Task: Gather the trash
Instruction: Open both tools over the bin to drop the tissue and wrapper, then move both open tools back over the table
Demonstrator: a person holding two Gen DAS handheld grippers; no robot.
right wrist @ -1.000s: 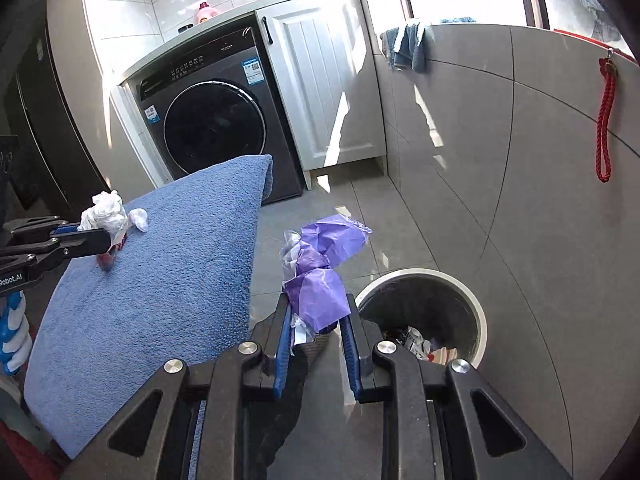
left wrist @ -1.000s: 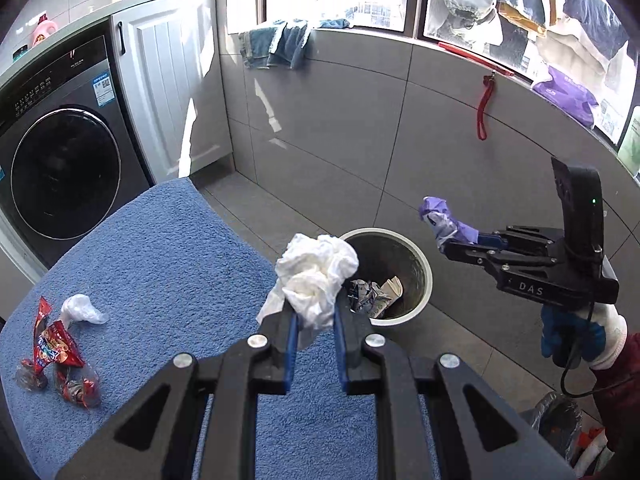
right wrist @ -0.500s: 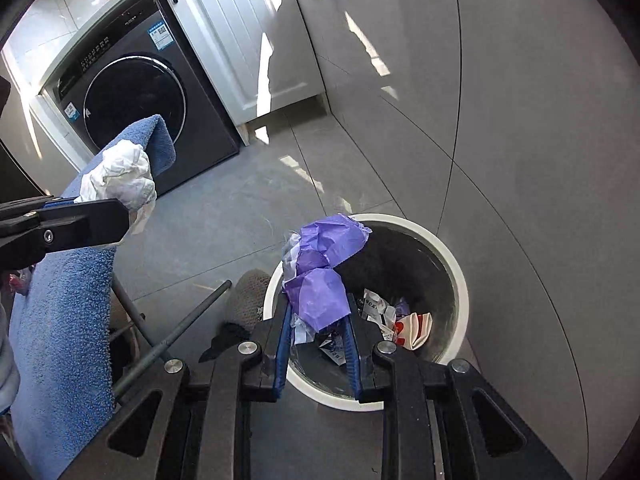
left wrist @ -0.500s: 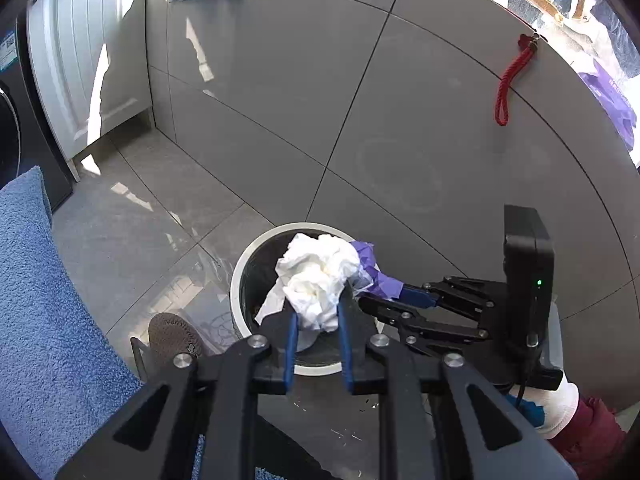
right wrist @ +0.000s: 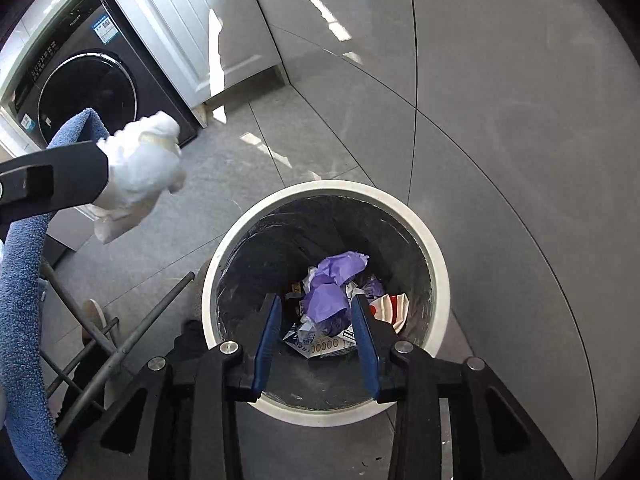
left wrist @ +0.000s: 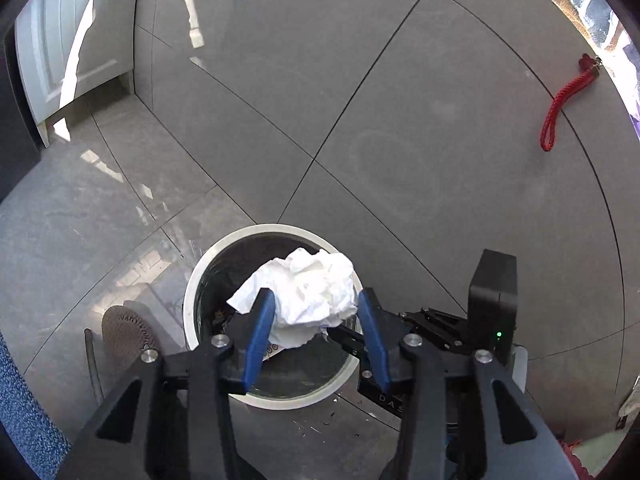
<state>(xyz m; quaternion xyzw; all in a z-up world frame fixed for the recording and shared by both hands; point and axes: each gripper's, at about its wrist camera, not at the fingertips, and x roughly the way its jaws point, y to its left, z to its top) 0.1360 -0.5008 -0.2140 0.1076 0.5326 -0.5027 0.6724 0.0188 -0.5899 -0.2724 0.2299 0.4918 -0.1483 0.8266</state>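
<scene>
A white-rimmed waste bin [left wrist: 280, 402] stands on the grey floor and holds several wrappers. My left gripper [left wrist: 316, 300] hangs above it, its jaws opening. A crumpled white tissue [left wrist: 312, 292] sits loose between the blue pads, with a gap to the right pad. In the right wrist view the tissue [right wrist: 140, 176] shows at the tip of the left gripper's black finger [right wrist: 52, 178], left of the bin [right wrist: 328, 188]. My right gripper [right wrist: 317, 300] points down into the bin, jaws opening. A purple wrapper [right wrist: 332, 288] lies below the pads among the trash, clear of them.
A dark washing machine [right wrist: 88, 92] and a white cabinet [right wrist: 180, 40] stand at the back left. The blue towel-covered table [right wrist: 16, 280] and its metal legs [right wrist: 140, 332] are close on the left. A red cord [left wrist: 564, 108] hangs on the tiled wall behind the bin.
Both grippers came down over the bin and their jaws spread. The purple wrapper left the right jaws and dropped into the bin. The tissue is no longer squeezed.
</scene>
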